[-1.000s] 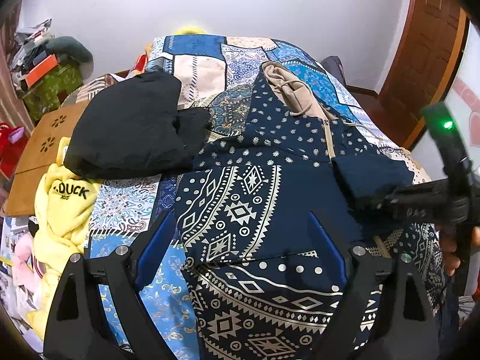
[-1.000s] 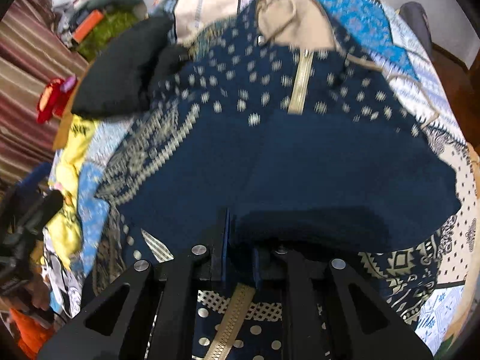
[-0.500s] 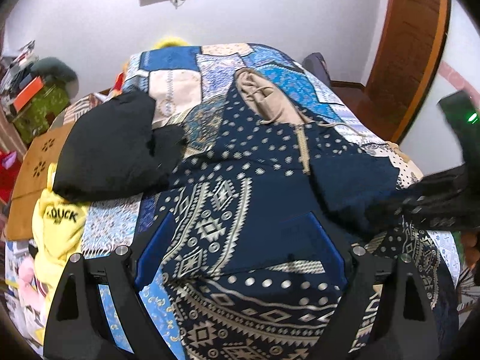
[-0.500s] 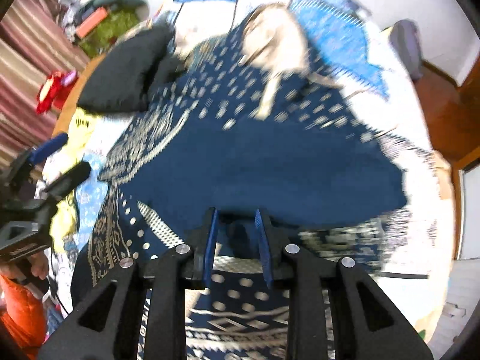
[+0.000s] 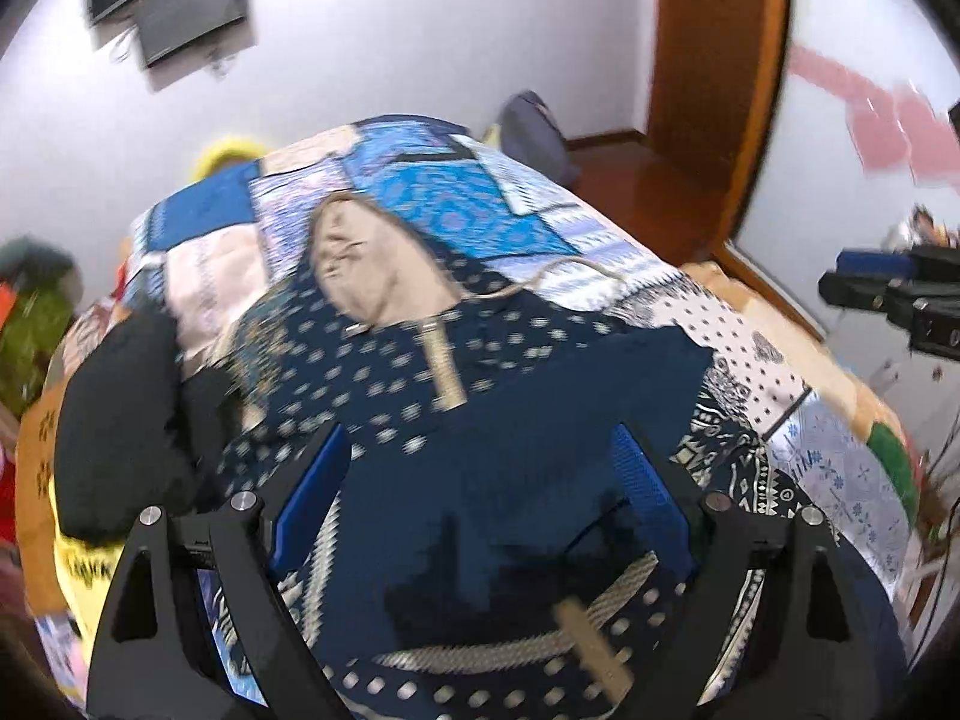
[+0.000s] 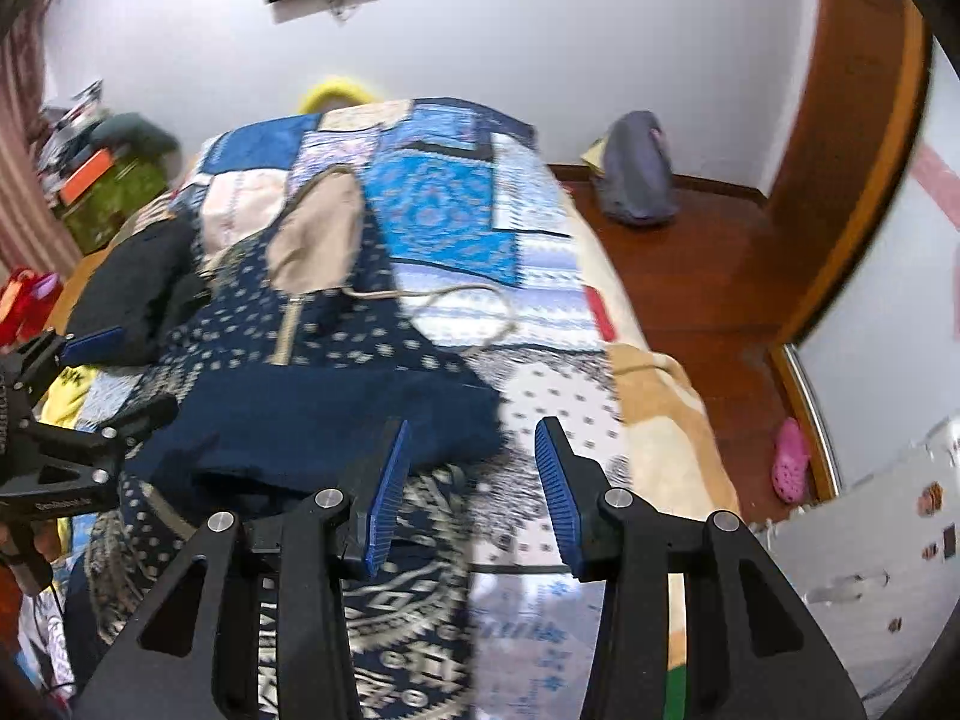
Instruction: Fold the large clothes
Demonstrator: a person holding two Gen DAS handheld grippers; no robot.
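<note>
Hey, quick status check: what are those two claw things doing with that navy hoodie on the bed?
Left gripper open, empty. Right gripper opening, nothing between its pads. Navy hoodie on bed, sleeve folded across. Black garment beside it.

The left hand-held gripper (image 5: 477,492) gapes wide and empty; the right hand-held gripper (image 6: 471,489) is opening, empty.

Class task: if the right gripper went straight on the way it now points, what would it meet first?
Probably the patchwork bedspread, just right of the navy hoodie's folded edge. The right gripper holds nothing, jaws opening. Depth is unclear, so the hoodie's edge could come first.
</note>
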